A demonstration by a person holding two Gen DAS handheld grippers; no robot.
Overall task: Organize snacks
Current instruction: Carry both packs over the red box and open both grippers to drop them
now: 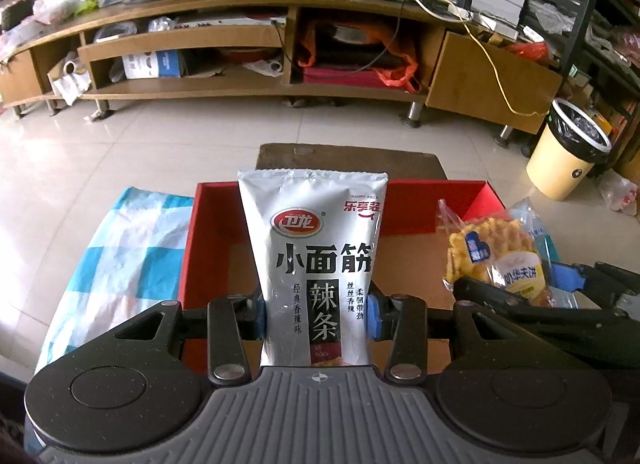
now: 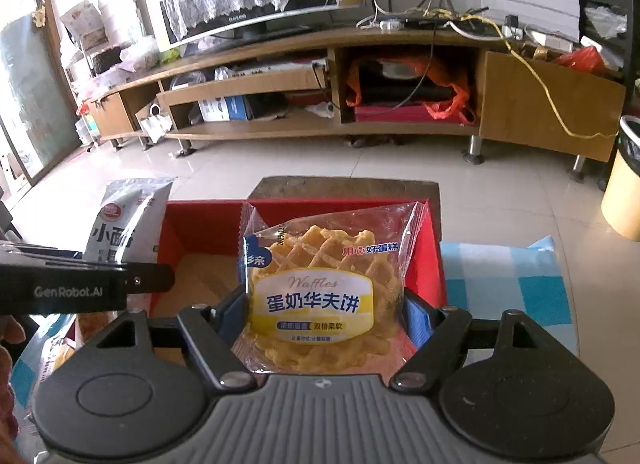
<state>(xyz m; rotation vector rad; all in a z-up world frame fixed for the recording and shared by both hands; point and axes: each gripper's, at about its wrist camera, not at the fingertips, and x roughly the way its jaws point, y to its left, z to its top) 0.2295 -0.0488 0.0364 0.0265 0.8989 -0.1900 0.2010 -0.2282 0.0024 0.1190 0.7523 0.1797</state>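
Silver foil caught the light in the left wrist view: a silver snack packet with black lettering stood upright, pinched at its lower sides between the blue pads of the left hand-held gripper. The packet hung above a red box whose brown cardboard floor showed behind it. The box sat on a blue and white checked cloth covering the table. To the right, the right hand-held gripper reached in with a clear waffle packet, also over the box's right part. Beyond the box lay a pale tiled floor, a long wooden TV stand cluttered with bags and cables, and a cream bin with a black liner at the right.

From the right wrist view, the waffle packet, clear plastic with a yellow label and a golden lattice waffle inside, was clamped at its two sides by the right hand-held gripper, its blue pads pressed against the wrapper. It was held over the open red box, near the box's right wall. At the left, the left hand-held gripper entered sideways as a black bar, with the silver snack packet rising from it above the box's left edge. The checked cloth showed on the right, and a bit of a person's hand at the far left edge. The TV stand and tiled floor filled the background.
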